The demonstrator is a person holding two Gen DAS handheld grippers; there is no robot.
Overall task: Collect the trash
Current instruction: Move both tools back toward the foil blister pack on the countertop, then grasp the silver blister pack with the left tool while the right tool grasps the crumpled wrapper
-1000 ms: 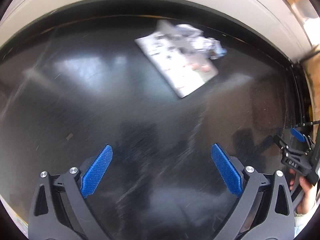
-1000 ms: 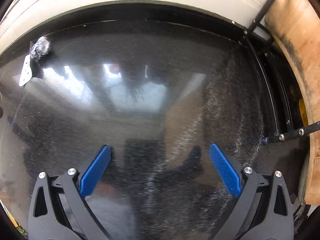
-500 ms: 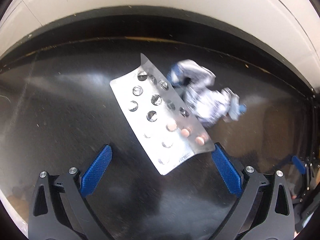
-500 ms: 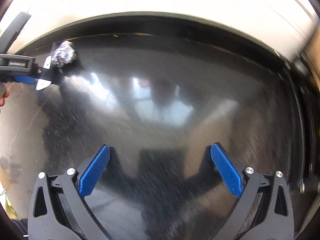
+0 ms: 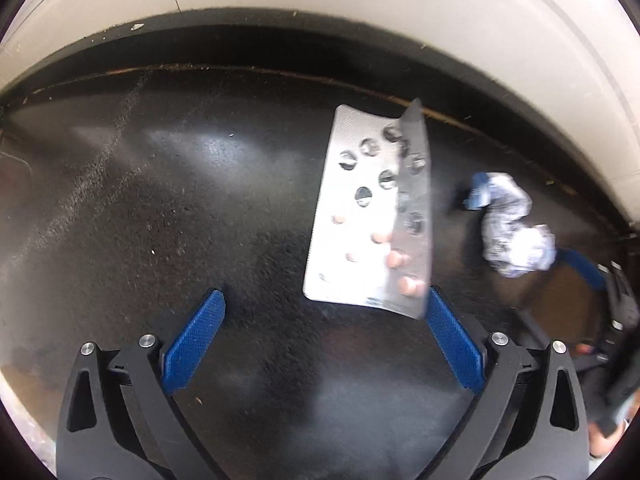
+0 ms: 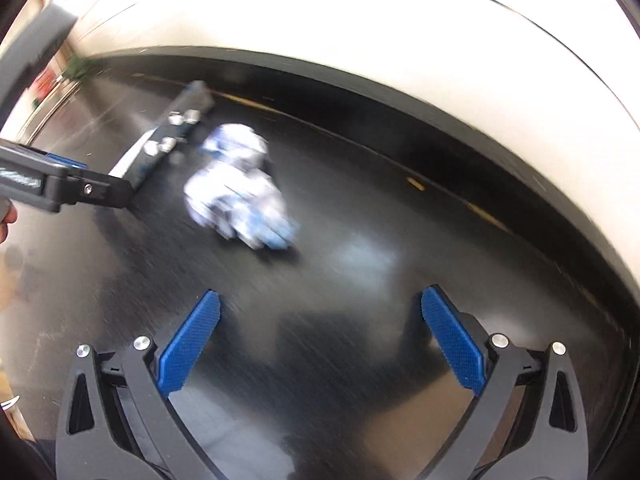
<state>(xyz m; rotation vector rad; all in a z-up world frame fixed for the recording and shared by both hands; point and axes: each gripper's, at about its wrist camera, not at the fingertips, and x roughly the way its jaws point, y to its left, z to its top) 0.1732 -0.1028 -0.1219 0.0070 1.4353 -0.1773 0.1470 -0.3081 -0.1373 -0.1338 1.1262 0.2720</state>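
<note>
1. Altogether two pieces of trash show on the dark, glossy tabletop (image 5: pixel 192 208): one silver pill strip (image 5: pixel 360 220) and one crumpled white-and-blue wrapper (image 5: pixel 514 232).
2. Looking from the left wrist, the pill strip lies right of centre, its near corner just beside the tip of the left gripper's (image 5: pixel 324 356) right finger; whether they touch is hard to tell. Its right long edge is bent up off the tabletop.
3. Several blisters on the strip are burst and bare, while a few near the lower end hold pinkish pills; an exact count is not possible through the blur.
4. Further right in that view the wrapper sits apart from the strip, near the right edge of the frame.
5. Both fingers of the left gripper are spread wide, with nothing between them.
6. From the right wrist, the wrapper (image 6: pixel 240 196) appears upper left of centre, smeared by motion blur, and the pill strip (image 6: pixel 172 136) lies just beyond it, seen edge-on and blurred.
7. Likewise the right gripper (image 6: pixel 320 348) has its fingers spread wide and bare, well short of the wrapper.
8. At the left edge of the right-wrist view the left gripper's black body juts in, covering the near end of the strip; only a sliver of the hand (image 6: pixel 6 220) holding it shows.
9. A pale wall (image 5: pixel 360 0) curves across the top of both views behind the tabletop.
</note>
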